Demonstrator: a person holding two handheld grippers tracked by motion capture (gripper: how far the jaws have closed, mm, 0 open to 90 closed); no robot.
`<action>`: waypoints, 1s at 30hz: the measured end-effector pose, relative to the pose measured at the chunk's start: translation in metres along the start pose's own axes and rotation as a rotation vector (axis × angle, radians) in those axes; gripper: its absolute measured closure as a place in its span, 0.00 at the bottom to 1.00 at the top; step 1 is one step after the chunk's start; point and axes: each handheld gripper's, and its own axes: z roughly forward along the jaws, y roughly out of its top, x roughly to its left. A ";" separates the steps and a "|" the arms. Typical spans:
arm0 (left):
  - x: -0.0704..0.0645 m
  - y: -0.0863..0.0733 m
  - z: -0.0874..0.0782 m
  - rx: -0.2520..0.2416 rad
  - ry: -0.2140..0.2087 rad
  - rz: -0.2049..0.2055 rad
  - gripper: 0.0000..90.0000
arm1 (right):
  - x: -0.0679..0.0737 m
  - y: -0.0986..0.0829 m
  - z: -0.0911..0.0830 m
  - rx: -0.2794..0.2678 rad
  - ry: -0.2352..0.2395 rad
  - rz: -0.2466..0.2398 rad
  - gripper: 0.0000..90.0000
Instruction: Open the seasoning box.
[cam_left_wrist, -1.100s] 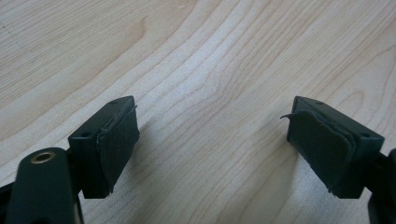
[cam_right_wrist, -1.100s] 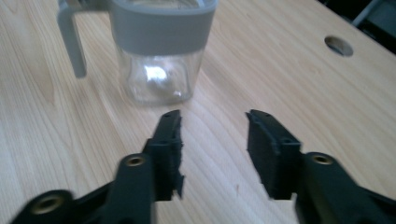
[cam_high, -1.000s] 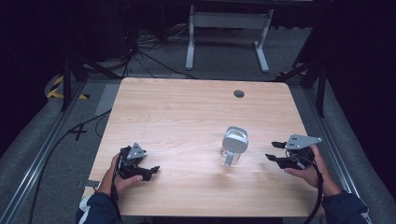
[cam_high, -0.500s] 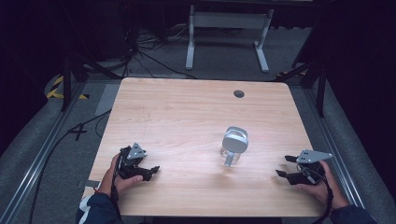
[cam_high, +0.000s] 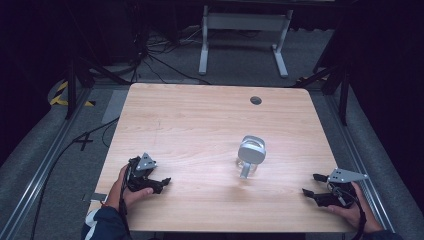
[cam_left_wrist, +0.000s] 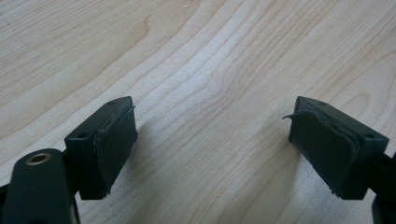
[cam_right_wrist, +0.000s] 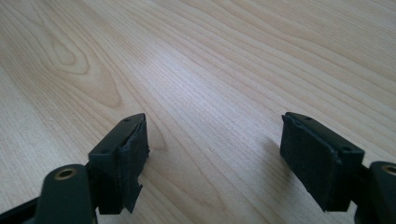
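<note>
A small clear glass jar with a grey lid (cam_high: 249, 156) stands on the wooden table (cam_high: 200, 120), right of its middle. My left gripper (cam_high: 161, 183) rests near the front left edge in a person's hand, pointing right, well apart from the jar. In the left gripper view the left gripper (cam_left_wrist: 212, 140) is open over bare wood. My right gripper (cam_high: 310, 184) sits at the front right corner, pointing left, below and to the right of the jar. The right gripper view shows the right gripper (cam_right_wrist: 215, 154) open with nothing between its pads.
A round dark cable hole (cam_high: 256, 100) lies near the table's far edge. A white metal stand (cam_high: 244, 35) and cables (cam_high: 150, 60) are on the floor behind the table. Rails run along both sides of the table.
The right gripper has drawn back from beside the jar toward the front right corner of the table. The left gripper and the jar have stayed put.
</note>
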 end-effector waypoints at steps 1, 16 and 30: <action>0.000 0.000 0.000 0.000 0.000 -0.001 0.17 | 0.000 0.000 0.000 0.000 0.000 0.000 0.26; 0.000 0.001 0.000 0.009 -0.001 0.000 0.16 | 0.000 0.000 0.000 0.005 -0.004 0.008 0.23; 0.000 0.002 0.001 0.005 0.003 0.008 0.16 | -0.001 0.001 0.001 0.004 -0.002 0.003 0.23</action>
